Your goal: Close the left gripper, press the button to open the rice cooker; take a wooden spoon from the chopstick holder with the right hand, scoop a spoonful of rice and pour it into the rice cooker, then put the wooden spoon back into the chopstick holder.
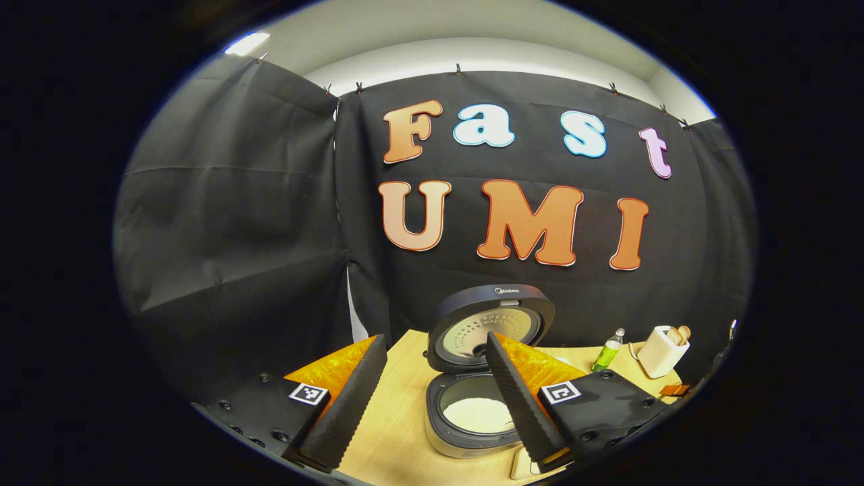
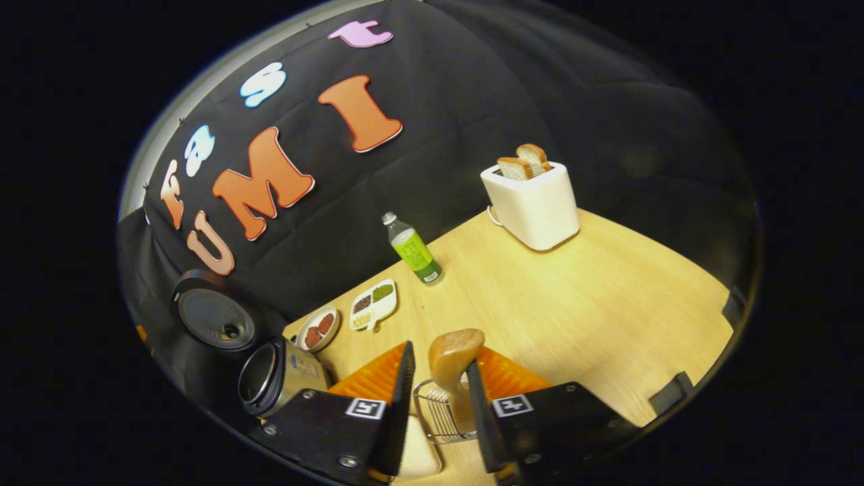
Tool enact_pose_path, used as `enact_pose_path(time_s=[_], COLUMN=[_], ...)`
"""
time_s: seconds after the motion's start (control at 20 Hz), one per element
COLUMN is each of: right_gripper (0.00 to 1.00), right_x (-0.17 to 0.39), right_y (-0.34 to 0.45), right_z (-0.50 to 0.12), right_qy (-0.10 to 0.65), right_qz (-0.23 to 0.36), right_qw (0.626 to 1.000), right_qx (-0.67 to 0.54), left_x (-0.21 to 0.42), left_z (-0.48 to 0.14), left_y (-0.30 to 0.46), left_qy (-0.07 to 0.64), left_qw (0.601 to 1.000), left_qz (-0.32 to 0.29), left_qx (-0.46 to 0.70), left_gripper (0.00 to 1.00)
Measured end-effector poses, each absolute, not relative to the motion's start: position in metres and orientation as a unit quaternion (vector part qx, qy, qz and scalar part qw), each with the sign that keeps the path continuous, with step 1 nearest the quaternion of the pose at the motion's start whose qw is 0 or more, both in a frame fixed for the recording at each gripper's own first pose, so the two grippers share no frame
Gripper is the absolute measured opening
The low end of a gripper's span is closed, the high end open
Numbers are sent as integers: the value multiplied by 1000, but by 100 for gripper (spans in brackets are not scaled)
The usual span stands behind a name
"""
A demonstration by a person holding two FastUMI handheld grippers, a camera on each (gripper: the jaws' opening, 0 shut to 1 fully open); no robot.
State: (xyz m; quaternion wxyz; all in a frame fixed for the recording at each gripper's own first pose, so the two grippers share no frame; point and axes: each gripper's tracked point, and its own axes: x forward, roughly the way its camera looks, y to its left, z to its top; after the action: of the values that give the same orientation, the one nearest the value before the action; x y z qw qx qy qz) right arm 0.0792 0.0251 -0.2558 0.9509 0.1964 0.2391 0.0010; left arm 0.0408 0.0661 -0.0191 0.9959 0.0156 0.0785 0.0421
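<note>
Desk was light wood, w/ the black booth wall behind it.

Rice cooker sat at 6 o'clock in left gripper view, lid swung up & open, white rice in the inner pot. In right gripper view it sat at approx 8 o'clock, lid upright behind it.

Toaster, white, stood at 1 o'clock in right gripper view w/ two bread slices poking out the top; also seen at 4 o'clock in left gripper view.

Left claw hung over the desk in front of the cooker, fingers well apart, gripping nothing.

Right claw sat at 6 o'clock of its own view, fingers one each side of the wooden spoon; spoon bowl stuck up between them. Cannot tell if both fingers actually pressed on it. Spoon handle ran down into the wire chopstick holder just below the claw.

Green bottle stood near 12 o'clock, mid-desk, tilted in the fisheye. Divided dish w/ grains lay just beside a round plate w/ reddish pieces, both at approx 9 to 10 o'clock, btwn the bottle & the cooker.
</note>
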Motion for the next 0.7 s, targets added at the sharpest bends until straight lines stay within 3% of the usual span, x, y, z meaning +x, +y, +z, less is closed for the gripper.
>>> enact_pose_path(time_s=[0.05, 0.1, 0.15, 0.2, 0.7], right_gripper=[70, 72, 87, 92, 94], right_x=[79, 78, 79, 79, 69], right_y=[19, 16, 11, 5, -11], right_z=[-251, -244, -237, -224, -91], right_qy=[238, 236, 231, 222, 108], right_qz=[-7, -12, -17, -20, -22], right_qw=[954, 956, 960, 963, 992], right_qx=[184, 172, 160, 148, 65], left_x=[41, 43, 44, 44, 89], left_z=[-19, -17, -16, -15, 21], left_y=[64, 62, 60, 56, 4], left_qy=[78, 77, 75, 74, 47], left_qw=[996, 996, 996, 997, 999], left_qz=[41, 39, 37, 33, -13], left_qx=[15, 14, 12, 11, -9], left_gripper=[100, 100, 99, 99, 97])
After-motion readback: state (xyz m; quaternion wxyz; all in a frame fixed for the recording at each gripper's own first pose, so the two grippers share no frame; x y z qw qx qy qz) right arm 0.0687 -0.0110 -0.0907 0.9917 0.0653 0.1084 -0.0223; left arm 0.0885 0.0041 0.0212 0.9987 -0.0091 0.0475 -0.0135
